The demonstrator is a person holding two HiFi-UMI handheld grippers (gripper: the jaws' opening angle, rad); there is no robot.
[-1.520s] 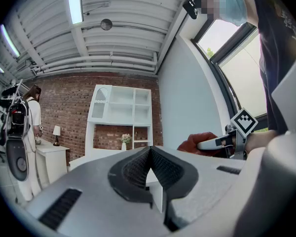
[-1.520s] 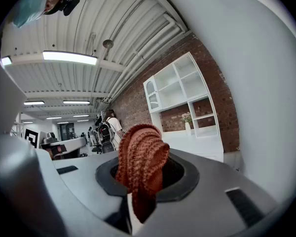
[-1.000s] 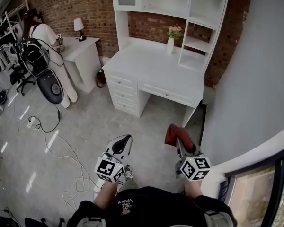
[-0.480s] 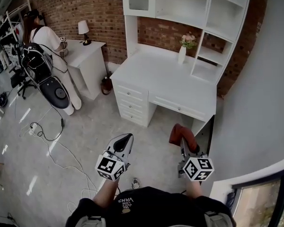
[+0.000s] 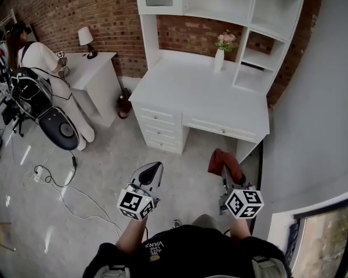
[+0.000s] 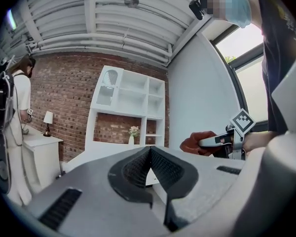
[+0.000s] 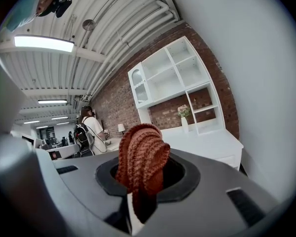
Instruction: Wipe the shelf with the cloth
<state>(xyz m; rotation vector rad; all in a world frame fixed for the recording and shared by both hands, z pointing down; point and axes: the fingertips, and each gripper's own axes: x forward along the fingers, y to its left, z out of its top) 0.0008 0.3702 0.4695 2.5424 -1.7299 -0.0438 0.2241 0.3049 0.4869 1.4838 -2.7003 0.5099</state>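
Note:
A rust-red knitted cloth (image 5: 222,160) sticks out of my right gripper (image 5: 225,172), whose jaws are shut on it; the cloth (image 7: 142,157) fills the right gripper view's centre. My left gripper (image 5: 153,169) is shut and holds nothing, its jaws (image 6: 149,152) meeting at the tips. Both grippers hover over the floor in front of a white desk (image 5: 203,97) with a white shelf unit (image 5: 261,39) on top. The shelf unit (image 7: 175,78) also shows in the right gripper view, well beyond the cloth.
A vase of flowers (image 5: 220,51) stands on the desk by the shelves. To the left are a small white table (image 5: 95,80) with a lamp (image 5: 85,39), a person (image 5: 37,62) with equipment, and cables (image 5: 64,178) on the floor. A grey wall (image 5: 313,114) runs along the right.
The view has shifted slightly and the desk sits a little nearer. Both grippers keep the same pose, the cloth still held in the right one.

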